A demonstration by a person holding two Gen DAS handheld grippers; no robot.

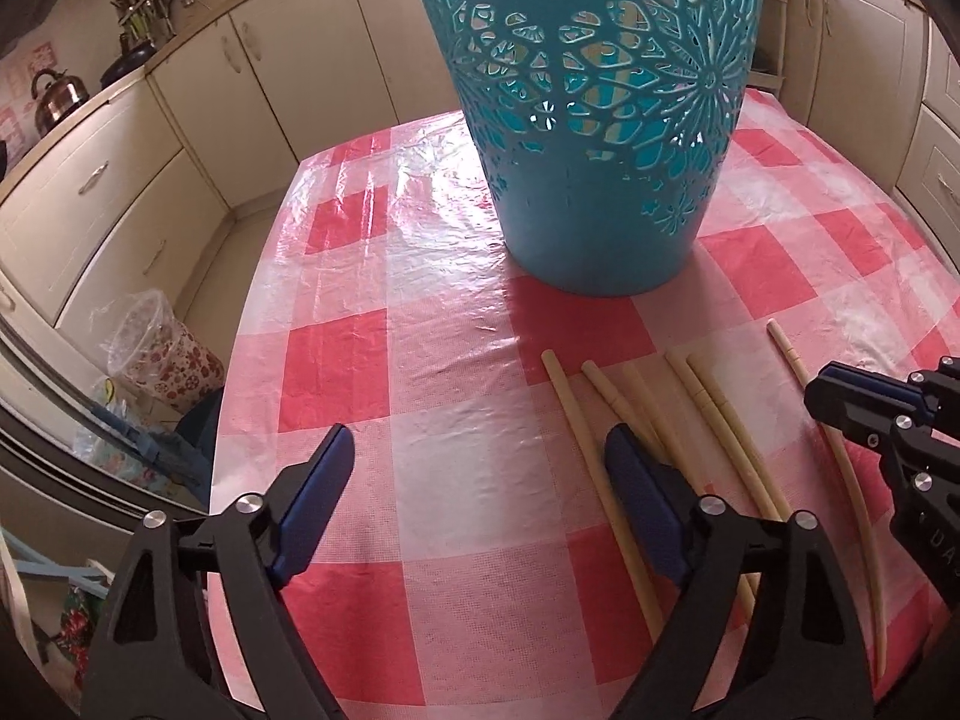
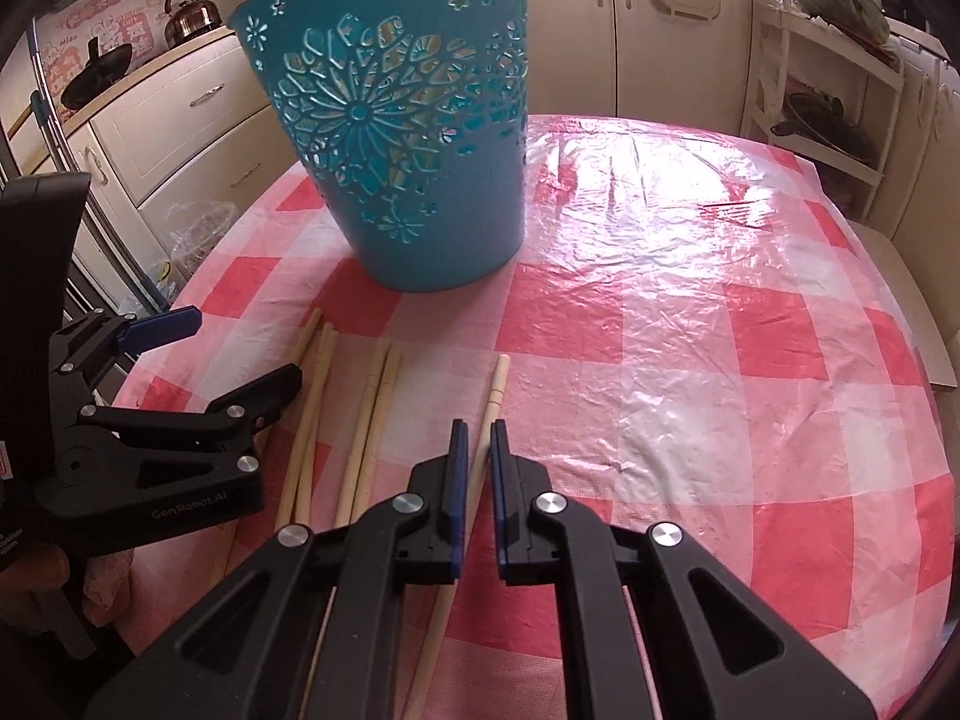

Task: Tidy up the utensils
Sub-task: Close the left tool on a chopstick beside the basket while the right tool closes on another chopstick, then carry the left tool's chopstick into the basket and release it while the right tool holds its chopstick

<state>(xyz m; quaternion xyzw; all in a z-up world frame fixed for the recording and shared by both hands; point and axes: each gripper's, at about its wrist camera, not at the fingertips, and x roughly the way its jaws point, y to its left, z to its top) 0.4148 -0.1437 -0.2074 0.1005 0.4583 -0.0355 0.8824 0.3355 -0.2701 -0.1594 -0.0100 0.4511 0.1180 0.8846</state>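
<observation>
Right gripper (image 2: 475, 468) is clamped on 1 chopstick (image 2: 495, 384) lying apart from the rest, presumably for transfer to the basket (image 2: 420, 228) beyond its fingertips, while left gripper (image 1: 477, 468) stands wide and empty beside 5 chopsticks (image 1: 660, 420).

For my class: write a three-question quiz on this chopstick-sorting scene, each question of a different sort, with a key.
1. True or false: the teal cut-out basket lies tipped on its side on the checked tablecloth.
2. Multiple choice: the right hand-held gripper is (A) wide open over bare cloth, (B) closed on the rightmost chopstick, (C) gripping the basket rim.
3. Fill in: the left hand-held gripper has its jaws ____, holding nothing.

Key
1. False: it stands upright.
2. B: the lone chopstick lying apart from the other chopsticks runs between its pads.
3. Open: they stand apart above the cloth beside the row.
</observation>
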